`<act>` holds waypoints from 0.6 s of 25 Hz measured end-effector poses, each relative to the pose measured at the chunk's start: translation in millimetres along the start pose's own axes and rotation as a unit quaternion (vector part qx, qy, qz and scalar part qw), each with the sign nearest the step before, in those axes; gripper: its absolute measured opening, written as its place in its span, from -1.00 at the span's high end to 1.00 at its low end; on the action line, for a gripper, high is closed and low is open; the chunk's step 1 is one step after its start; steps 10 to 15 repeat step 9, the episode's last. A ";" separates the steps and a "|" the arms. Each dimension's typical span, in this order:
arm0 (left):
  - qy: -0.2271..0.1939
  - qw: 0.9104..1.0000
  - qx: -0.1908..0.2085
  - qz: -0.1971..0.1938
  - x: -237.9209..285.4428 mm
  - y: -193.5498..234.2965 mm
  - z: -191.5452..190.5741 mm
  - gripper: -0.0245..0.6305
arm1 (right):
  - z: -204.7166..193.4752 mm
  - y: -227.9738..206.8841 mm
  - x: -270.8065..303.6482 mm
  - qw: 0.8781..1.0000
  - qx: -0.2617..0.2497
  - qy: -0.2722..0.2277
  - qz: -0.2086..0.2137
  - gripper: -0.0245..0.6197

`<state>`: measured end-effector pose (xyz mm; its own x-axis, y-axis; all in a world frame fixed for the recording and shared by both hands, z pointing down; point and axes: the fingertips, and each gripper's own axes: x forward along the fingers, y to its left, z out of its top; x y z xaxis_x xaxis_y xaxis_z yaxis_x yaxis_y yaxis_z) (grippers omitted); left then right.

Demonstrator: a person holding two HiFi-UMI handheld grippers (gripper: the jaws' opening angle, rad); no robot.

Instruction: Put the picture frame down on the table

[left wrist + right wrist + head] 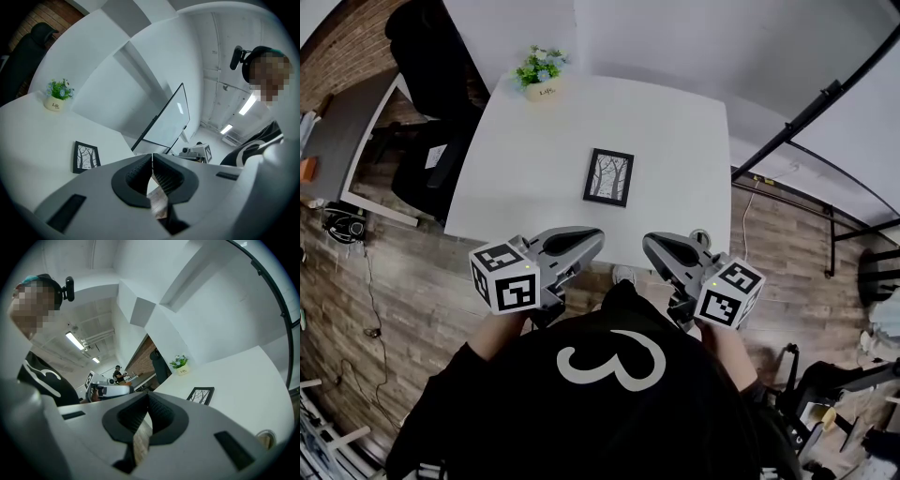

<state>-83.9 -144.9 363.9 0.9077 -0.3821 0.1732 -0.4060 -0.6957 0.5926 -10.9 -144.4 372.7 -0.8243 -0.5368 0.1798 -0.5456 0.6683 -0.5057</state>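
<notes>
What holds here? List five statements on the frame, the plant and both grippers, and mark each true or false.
1. The picture frame lies flat on the white table. True.
2. The left gripper grips the frame. False: its jaws are together on nothing, and the frame lies apart from it on the table.
3. The potted plant stands near the table's far edge. True.
4. The right gripper has its jaws wide apart. False: they are together, with nothing between them.
5. The frame leans against the plant pot. False: bare tabletop separates them.
</notes>
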 end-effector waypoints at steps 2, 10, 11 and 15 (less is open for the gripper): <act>-0.001 1.000 0.001 0.003 -2.4 1.3 0.3 0.86 | -0.2 1.1 2.6 1.000 -0.001 0.001 0.002 0.85; -0.003 1.000 0.002 0.014 -8.7 2.2 -3.6 0.86 | -2.2 6.6 5.2 1.000 -0.002 0.004 0.006 0.85; -0.003 1.000 0.002 0.014 -8.7 2.2 -3.6 0.86 | -2.2 6.6 5.2 1.000 -0.002 0.004 0.006 0.85; -0.003 1.000 0.002 0.014 -8.7 2.2 -3.6 0.86 | -2.2 6.6 5.2 1.000 -0.002 0.004 0.006 0.85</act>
